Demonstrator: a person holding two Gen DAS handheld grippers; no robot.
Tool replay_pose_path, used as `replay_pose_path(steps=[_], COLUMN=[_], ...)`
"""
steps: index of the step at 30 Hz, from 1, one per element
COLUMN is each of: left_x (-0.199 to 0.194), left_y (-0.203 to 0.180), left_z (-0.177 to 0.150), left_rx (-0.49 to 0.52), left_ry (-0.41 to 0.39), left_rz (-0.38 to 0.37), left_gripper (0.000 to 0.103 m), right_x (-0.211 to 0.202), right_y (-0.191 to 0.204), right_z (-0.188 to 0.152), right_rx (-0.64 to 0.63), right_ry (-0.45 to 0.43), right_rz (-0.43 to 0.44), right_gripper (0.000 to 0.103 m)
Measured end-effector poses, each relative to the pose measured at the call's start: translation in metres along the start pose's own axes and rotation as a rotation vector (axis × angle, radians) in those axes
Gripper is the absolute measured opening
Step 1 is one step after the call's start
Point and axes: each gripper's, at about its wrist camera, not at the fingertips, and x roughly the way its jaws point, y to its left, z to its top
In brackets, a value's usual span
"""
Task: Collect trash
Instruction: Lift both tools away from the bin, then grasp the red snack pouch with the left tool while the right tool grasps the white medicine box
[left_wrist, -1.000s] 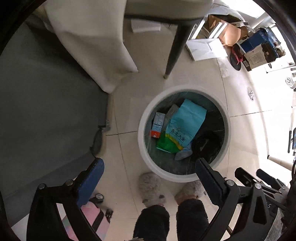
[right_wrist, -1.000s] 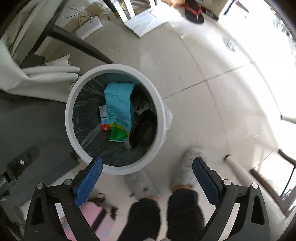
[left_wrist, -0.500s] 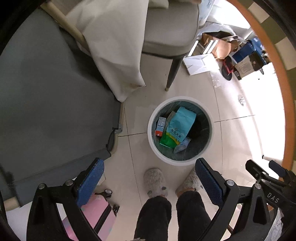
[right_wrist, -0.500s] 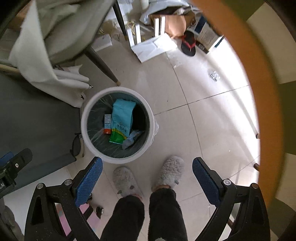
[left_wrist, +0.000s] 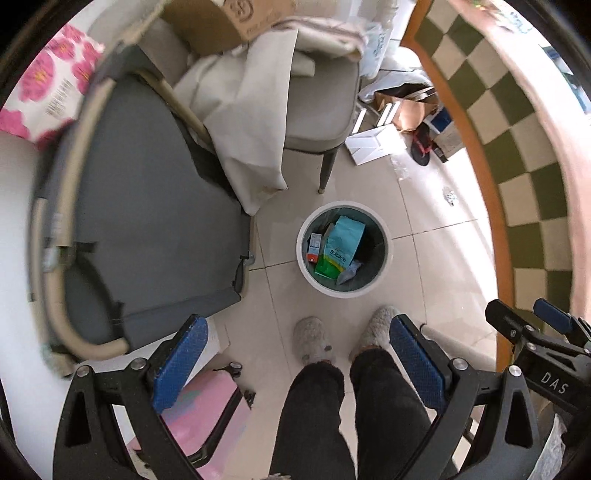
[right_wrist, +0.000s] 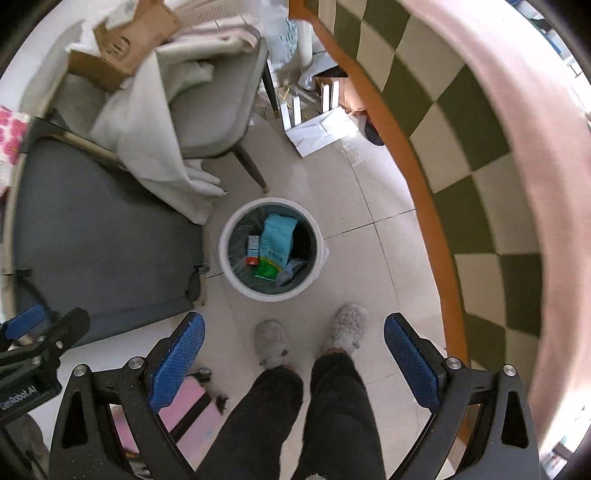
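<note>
Trash bin (left_wrist: 382, 275): white, round, dark liner inside; stands on the tiled floor (left_wrist: 436, 280), just beyond the person's slippers (left_wrist: 312, 339), beside the grey mat (left_wrist: 155, 221).
Bin contents: teal and green bag (left_wrist: 341, 245) lying across the middle; small white and orange carton (left_wrist: 314, 248) to its left; crumpled clear wrapper (left_wrist: 349, 275) at the bag's lower corner.
Same bin, right wrist view: bin (right_wrist: 236, 277) in mid-frame, teal bag (right_wrist: 276, 245) and carton (right_wrist: 253, 250) inside.
Left hand-held gripper (left_wrist: 299, 365): blue pads spread wide, nothing between them; held high above the floor, well apart from the bin.
Right hand-held gripper (right_wrist: 293, 362): jaws wide apart as well, holding nothing; also high over the floor, the bin visible beyond the fingers.
Chair (left_wrist: 317, 107): grey seat past the bin, draped with pale cloth (left_wrist: 255, 125), a cardboard box (left_wrist: 221, 22) on top.
Surface (left_wrist: 524, 122): checkered green and cream cloth with an orange rim, along the right edge.
Floor clutter: white flat boxes (left_wrist: 373, 142) and brown packaging near the chair leg.
Pink suitcase (left_wrist: 199, 417): under the left gripper's finger.
</note>
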Motion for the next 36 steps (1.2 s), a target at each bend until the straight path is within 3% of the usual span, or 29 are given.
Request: replay_pose_path(steps=[6, 11, 15, 21, 24, 28, 32, 36], left_x=[-0.072, -0.118, -0.148, -0.153, -0.141, -0.112, -0.088, -0.069], left_y=[-0.015, -0.068, -0.145, -0.326, -0.41, -0.517, -0.578, -0.61], left_z=[0.009, 0.046, 0.077, 0.109, 0.116, 0.119, 0.121, 0.126], left_rx=[0.033, 0.125, 0.215, 0.389, 0.488, 0.631, 0.682, 0.695], left_ry=[-0.085, -0.18, -0.225, -0.195, -0.155, -0.099, -0.049, -0.016], left_rz=[0.009, -0.001, -0.029, -0.106, -0.119, -0.076, -0.046, -0.024], left_gripper=[0.101, 0.101, 0.101, 0.101, 0.101, 0.101, 0.101, 0.101], right_x=[-0.069, -0.124, -0.164, -0.2, -0.2, -0.181, -0.143, -0.113], right_y=[-0.024, -0.1, -0.197, -0.373, -0.464, -0.567, -0.642, -0.677], right_z=[-0.005, 0.009, 0.02, 0.013, 0.01, 0.011, 0.022, 0.039], right_rx=[0.133, 0.322, 0.469, 0.703, 0.78, 0.833, 0.829, 0.78], right_ry=[-0.028, -0.095, -0.16, -0.191, -0.178, -0.123, -0.047, -0.017], right_rz=[0.075, 0.107, 0.053, -0.044, -0.116, -0.205, -0.253, -0.277], right_gripper=[0.099, 0.099, 0.099, 0.099, 0.099, 0.099, 0.099, 0.099])
